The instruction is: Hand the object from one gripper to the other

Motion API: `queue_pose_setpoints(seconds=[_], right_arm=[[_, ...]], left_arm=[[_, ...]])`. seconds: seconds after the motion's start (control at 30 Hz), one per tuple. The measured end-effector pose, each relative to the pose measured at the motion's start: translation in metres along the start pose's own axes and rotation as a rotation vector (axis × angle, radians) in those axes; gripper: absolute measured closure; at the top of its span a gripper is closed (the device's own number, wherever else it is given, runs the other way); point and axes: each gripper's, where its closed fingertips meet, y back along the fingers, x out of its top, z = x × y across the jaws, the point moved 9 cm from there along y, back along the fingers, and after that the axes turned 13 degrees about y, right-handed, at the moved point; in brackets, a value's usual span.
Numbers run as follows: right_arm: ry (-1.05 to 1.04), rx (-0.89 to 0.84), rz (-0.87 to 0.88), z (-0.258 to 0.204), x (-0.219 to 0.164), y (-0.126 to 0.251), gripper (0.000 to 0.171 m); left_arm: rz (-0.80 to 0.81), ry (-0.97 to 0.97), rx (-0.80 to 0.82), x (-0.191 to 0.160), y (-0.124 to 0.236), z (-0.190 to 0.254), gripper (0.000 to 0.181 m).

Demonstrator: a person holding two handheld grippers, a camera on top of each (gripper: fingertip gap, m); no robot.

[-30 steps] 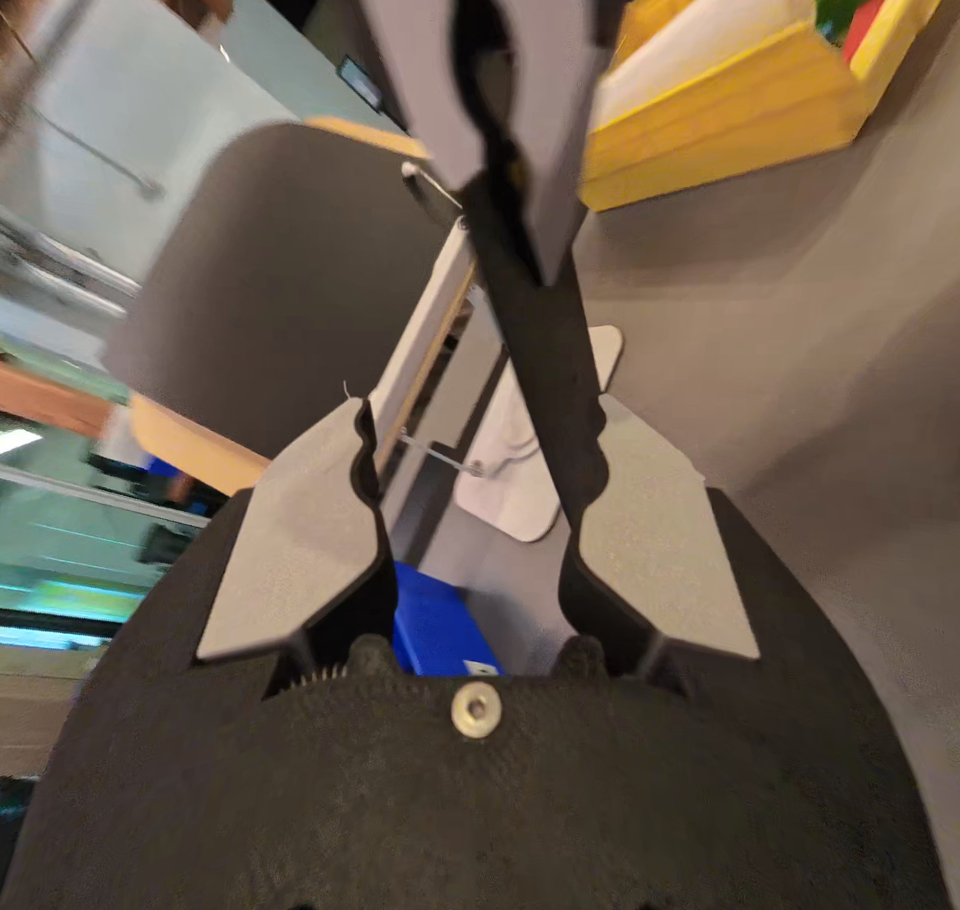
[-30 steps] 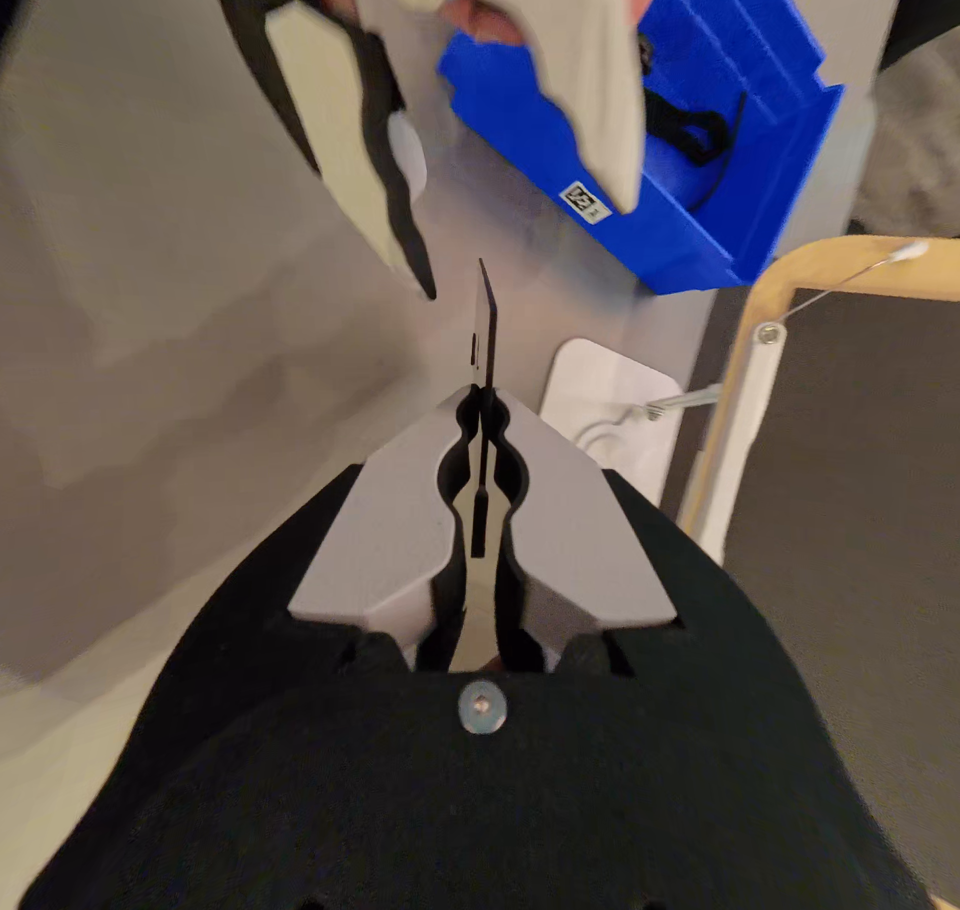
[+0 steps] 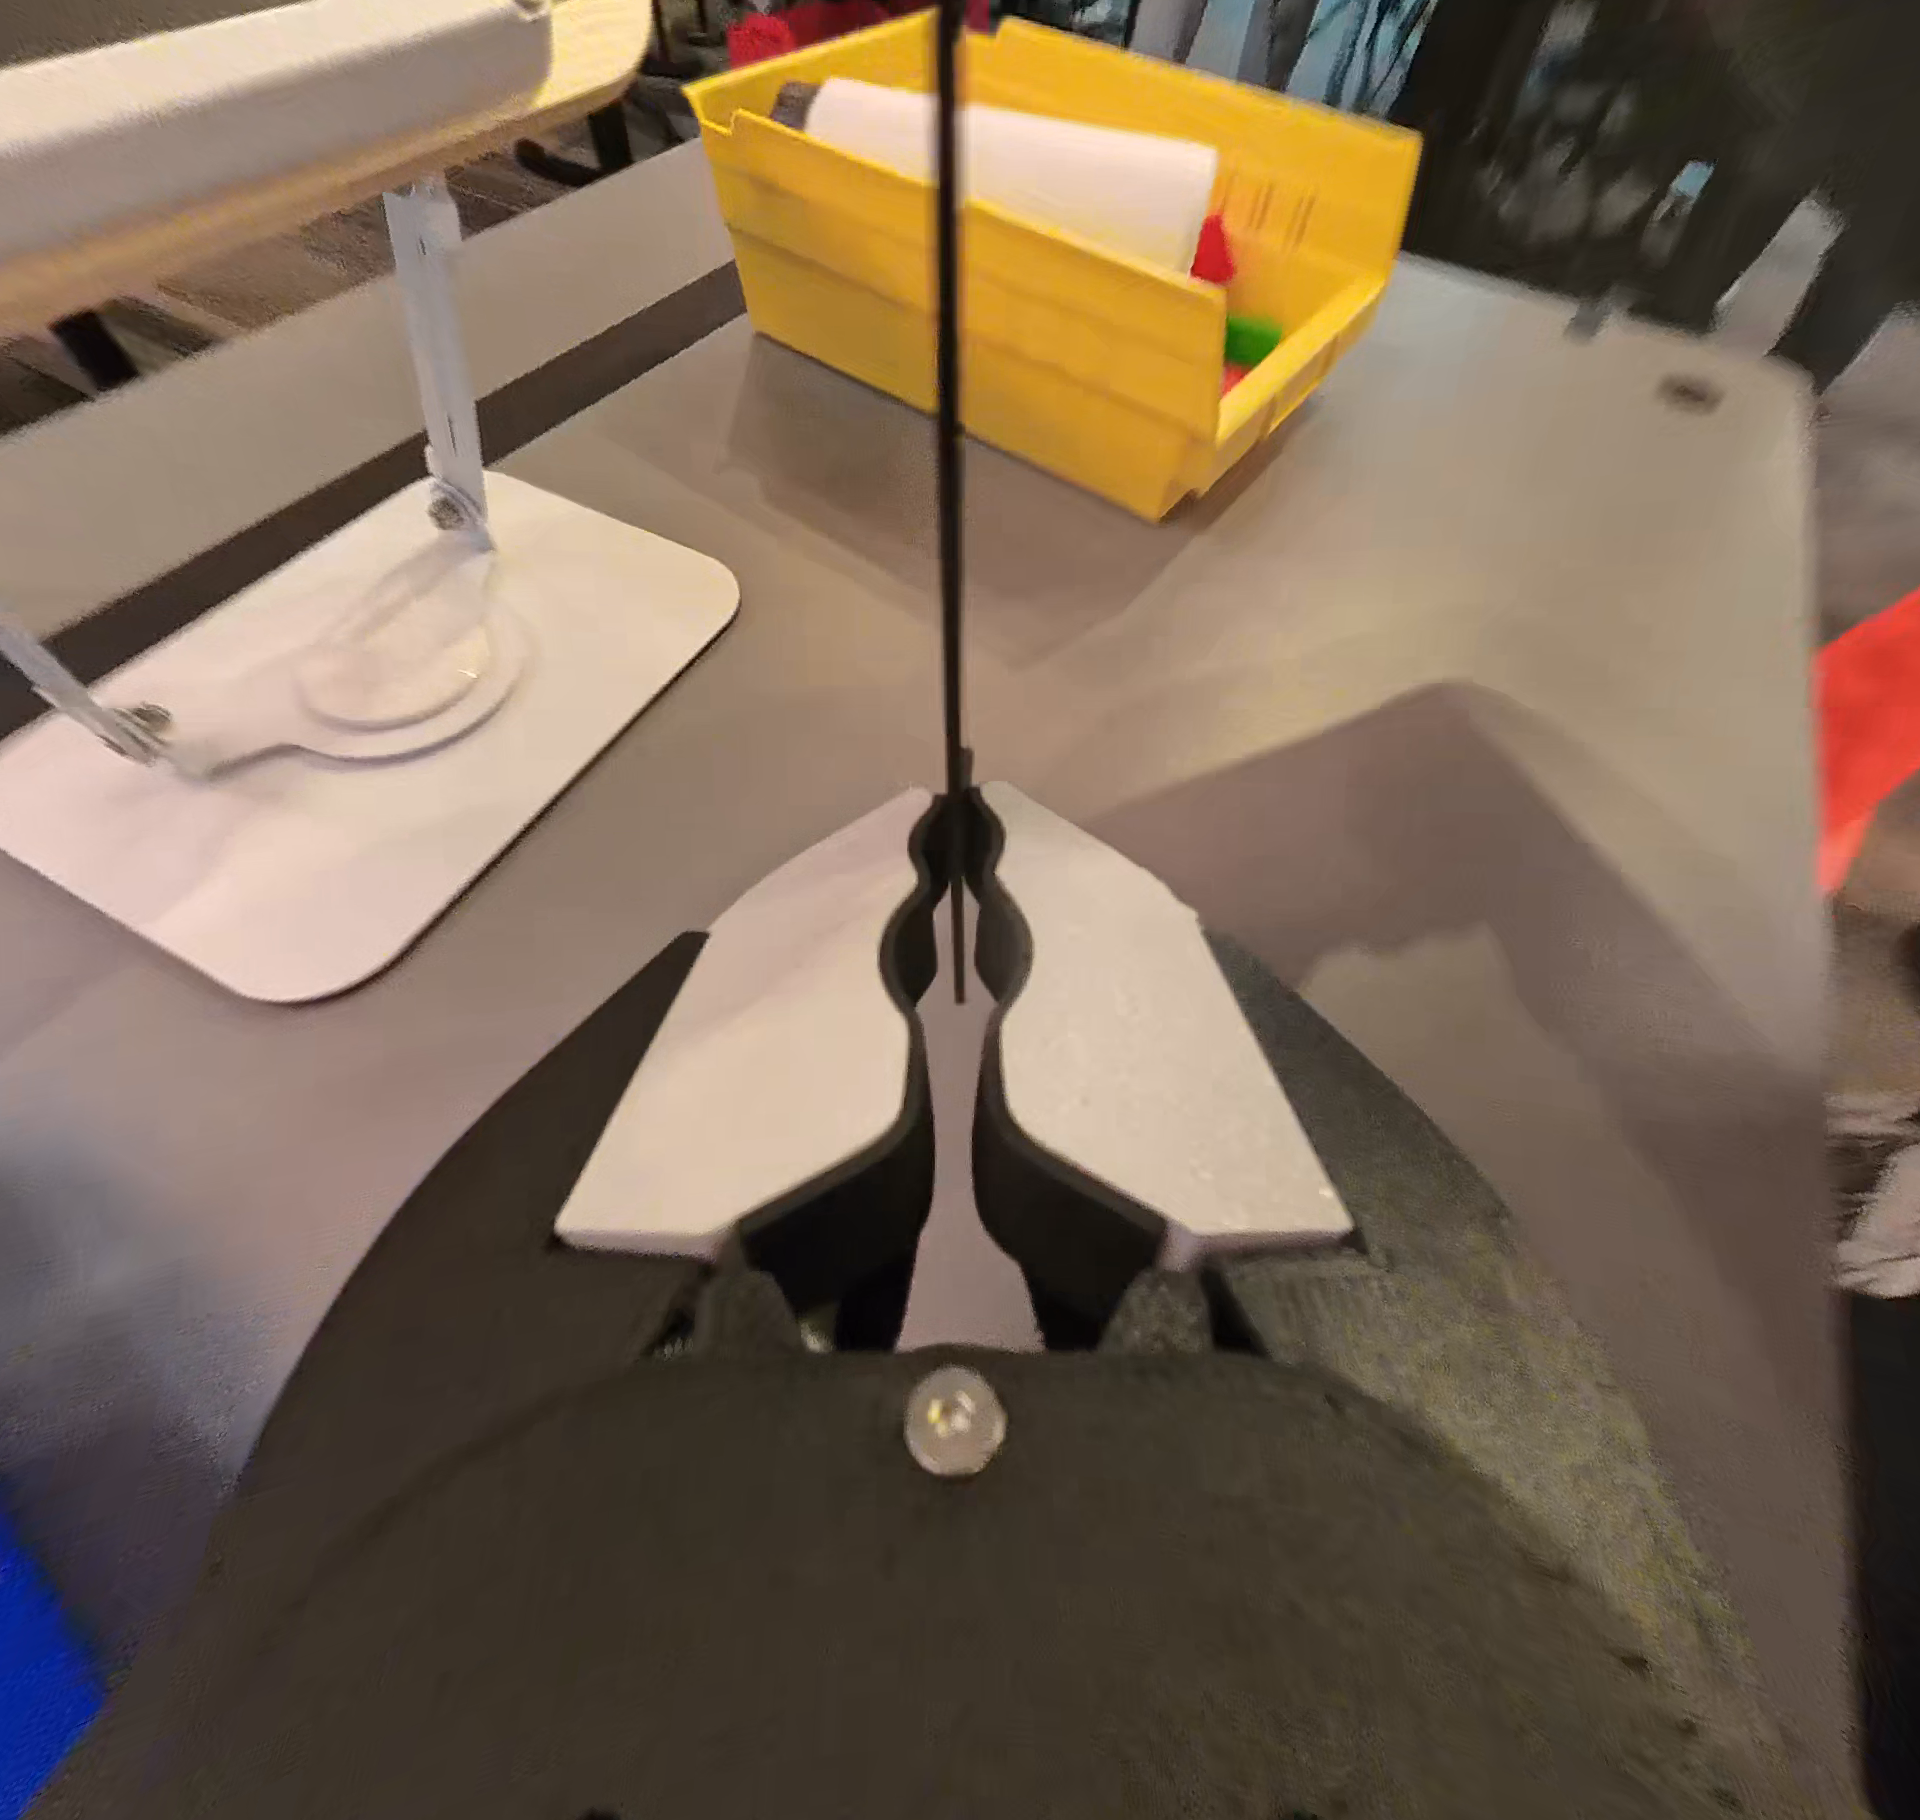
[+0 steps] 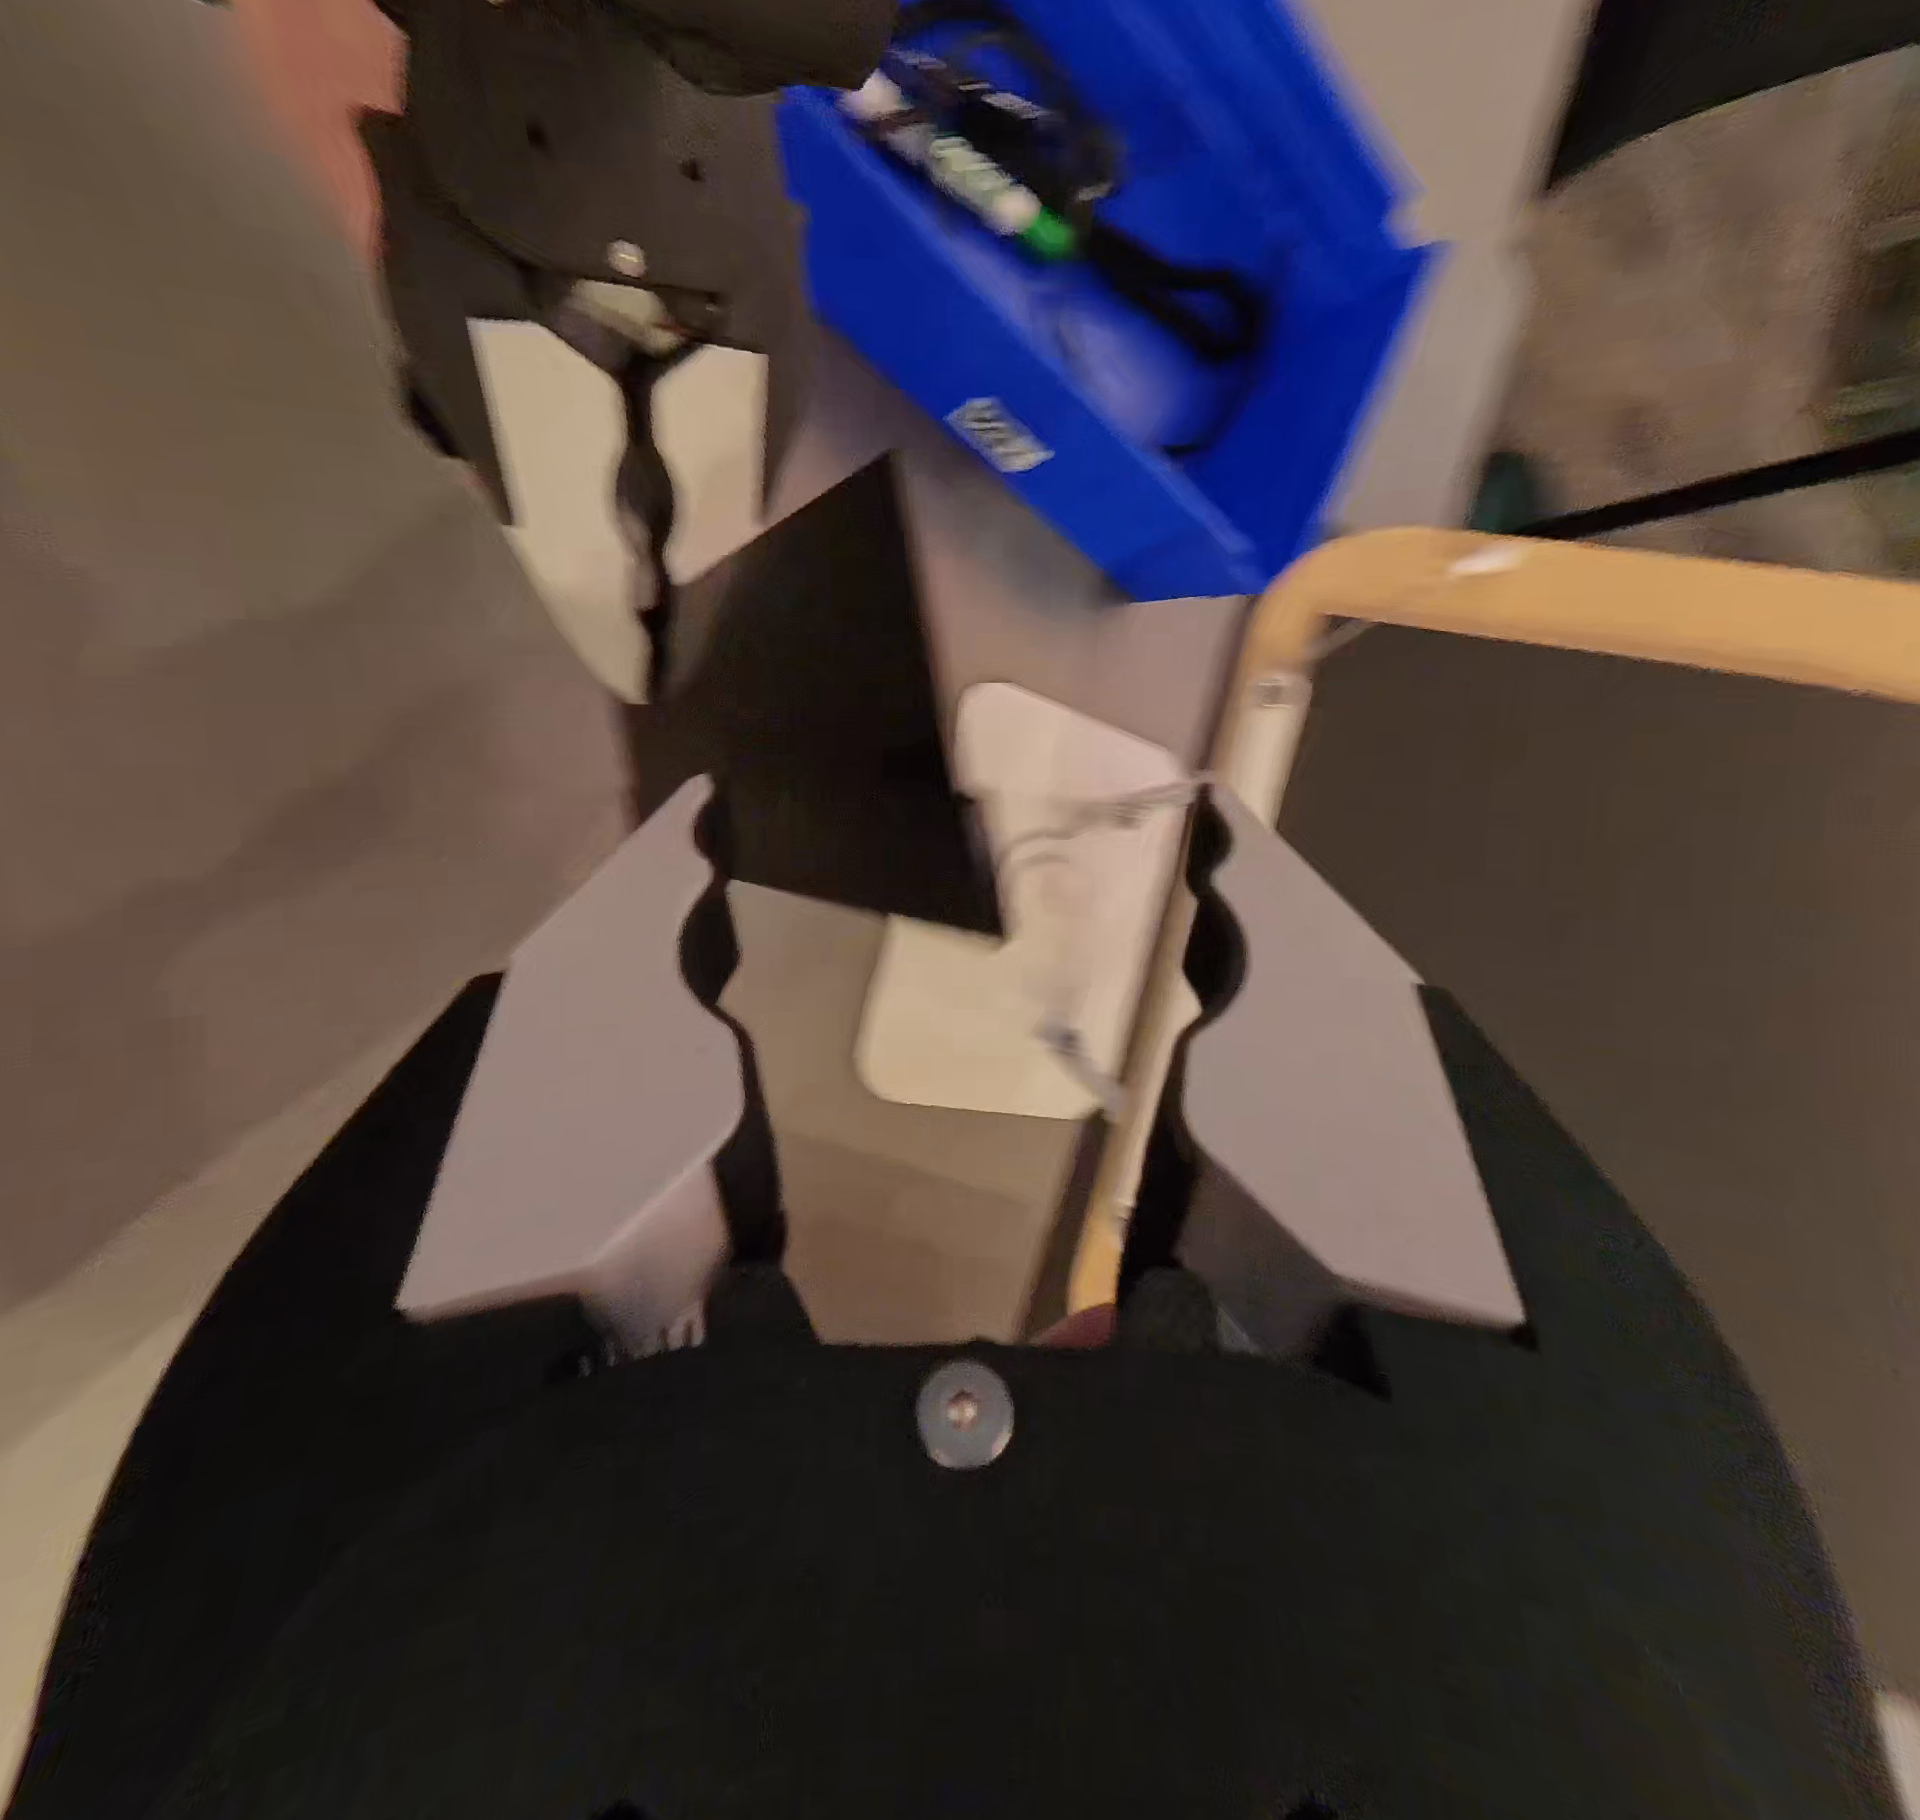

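- The left gripper (image 3: 956, 814) has its fingers (image 3: 790, 1022) pinched on a thin black card (image 3: 950, 420), held edge-on above the grey counter (image 3: 1455, 544).
- The right gripper (image 4: 951, 814) is spread wide and holds nothing.
- A yellow bin (image 3: 997, 336), a blue bin (image 4: 997, 357) and a white stand base (image 3: 343, 752) sit on the counter.
- The room behind is blurred.

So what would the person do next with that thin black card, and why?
Probably draw the right tool back, away from the black card. Its fingers stand wide open with the card's lower end between them, while the left tool is pinched shut on the card, so the handover looks done and the right one only needs to clear.
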Motion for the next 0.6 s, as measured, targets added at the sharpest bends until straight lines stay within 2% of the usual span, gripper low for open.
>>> queue_pose_setpoints(seconds=[0.03,0.13,0.23,0.4,0.47,0.6], right_arm=[[0.045,-0.083,-0.024,-0.004,0.002,0.005,0.078],[0.163,-0.258,-0.083,-0.031,0.008,0.008,0.077],[0.316,-0.383,-0.17,-0.071,0.008,-0.01,0.079],[0.545,-0.602,-0.247,-0.125,-0.004,-0.044,0.089],[0.606,-0.678,-0.236,-0.137,-0.005,-0.052,0.099],[0.647,-0.825,-0.231,-0.133,-0.004,-0.046,0.147]], left_arm=[[0.016,0.063,-0.031,0.002,0.002,-0.002,0.18],[0.093,0.278,-0.128,0.009,0.01,-0.011,0.18],[0.174,0.449,-0.248,0.017,0.019,-0.017,0.18],[0.177,0.48,-0.323,0.031,0.028,-0.007,0.18],[0.188,0.5,-0.366,0.036,0.029,-0.002,0.18],[0.187,0.556,-0.416,0.038,0.026,0.002,0.18]])
